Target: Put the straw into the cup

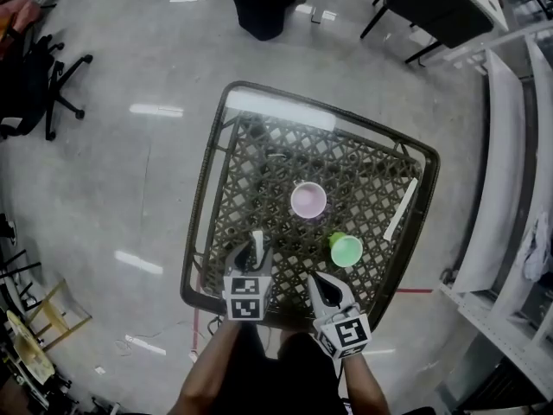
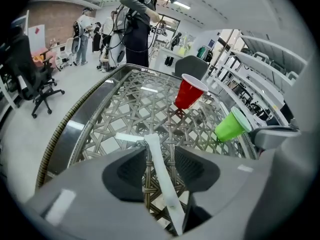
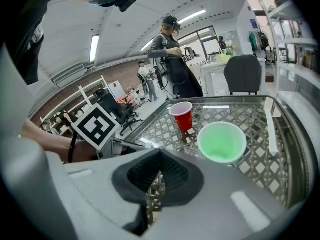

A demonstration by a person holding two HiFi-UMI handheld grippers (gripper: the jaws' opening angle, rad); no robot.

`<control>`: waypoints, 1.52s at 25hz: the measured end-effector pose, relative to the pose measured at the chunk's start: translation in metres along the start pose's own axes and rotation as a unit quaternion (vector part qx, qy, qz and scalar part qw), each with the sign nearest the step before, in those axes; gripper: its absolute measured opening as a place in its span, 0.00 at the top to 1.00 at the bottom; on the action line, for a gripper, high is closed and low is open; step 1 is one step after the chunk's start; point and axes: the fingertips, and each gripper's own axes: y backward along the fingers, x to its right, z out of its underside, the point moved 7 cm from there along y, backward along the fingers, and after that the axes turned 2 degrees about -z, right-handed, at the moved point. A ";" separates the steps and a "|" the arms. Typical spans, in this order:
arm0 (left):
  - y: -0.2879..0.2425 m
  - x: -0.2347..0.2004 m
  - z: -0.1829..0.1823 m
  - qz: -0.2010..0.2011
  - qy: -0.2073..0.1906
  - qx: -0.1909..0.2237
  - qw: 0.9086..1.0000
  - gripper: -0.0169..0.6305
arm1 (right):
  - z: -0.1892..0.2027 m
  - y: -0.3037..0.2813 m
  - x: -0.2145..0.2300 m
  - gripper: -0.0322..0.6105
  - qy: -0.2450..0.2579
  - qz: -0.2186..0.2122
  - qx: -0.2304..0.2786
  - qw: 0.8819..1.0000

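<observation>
Currently left gripper [image 1: 251, 253] jaws spread wide, straddling straw [image 2: 162, 179] lying flat by table's [image 1: 207, 171] near edge, not yet pinching. Risk: pads skid on smooth top, thin straw squirts out. Right gripper [image 1: 321, 288] jaws pressed together, holding nothing, beside green cup [image 1: 346, 250].

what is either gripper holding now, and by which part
Nothing is gripped. The left gripper has its jaws apart with the white straw between them, not squeezed. The right gripper is shut and empty.
</observation>
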 end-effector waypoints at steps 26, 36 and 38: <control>0.000 -0.006 -0.009 -0.031 -0.010 0.005 0.999 0.90 | 0.000 -0.005 0.009 0.95 -0.020 0.004 0.002 1.000; 0.027 0.001 -0.030 -0.011 -0.019 0.077 0.997 0.91 | -0.002 0.002 0.002 0.95 -0.019 0.006 0.012 1.000; 0.035 0.002 -0.037 -0.005 -0.023 0.097 0.995 0.91 | -0.004 0.004 0.000 0.95 -0.019 0.007 0.016 1.000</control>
